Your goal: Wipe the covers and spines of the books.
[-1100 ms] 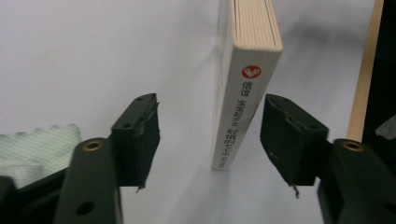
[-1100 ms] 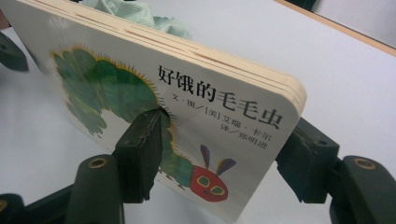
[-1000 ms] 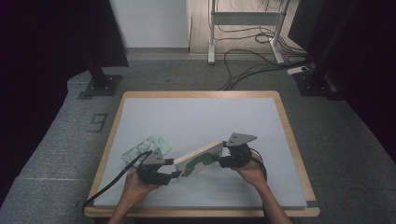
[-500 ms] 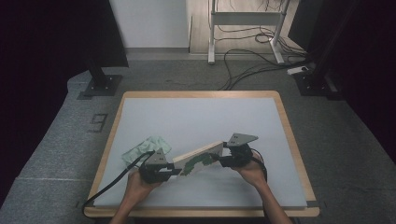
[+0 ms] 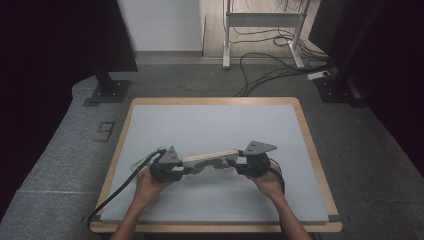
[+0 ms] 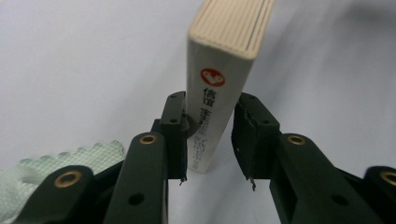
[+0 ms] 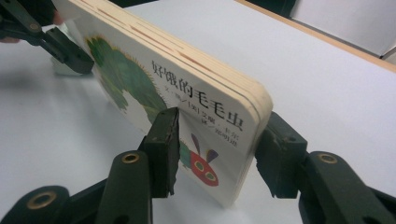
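Note:
A thick board book (image 5: 210,157) with a green caterpillar on its white cover (image 7: 126,74) stands on its long edge on the pale table (image 5: 210,125), spanning the space between my two grippers. In the right gripper view my right gripper (image 7: 222,119) is shut on the book's near end, one jaw on the cover and one on the back. My left gripper (image 6: 211,100) straddles the spine end (image 6: 219,70). Its left jaw touches the spine and a gap shows at its right jaw. From above, the left gripper (image 5: 184,168) and right gripper (image 5: 239,164) sit at opposite ends.
A pale green scalloped cloth (image 6: 56,163) lies on the table just behind my left gripper, its edge showing from above (image 5: 142,161). The table has a wooden rim (image 5: 305,130). Cables (image 5: 265,65) and stand feet lie on the floor beyond it.
My left gripper has moved away from the table's front edge and over the green cloth, with the book's left end. The book now sits more level. The right gripper has barely moved.

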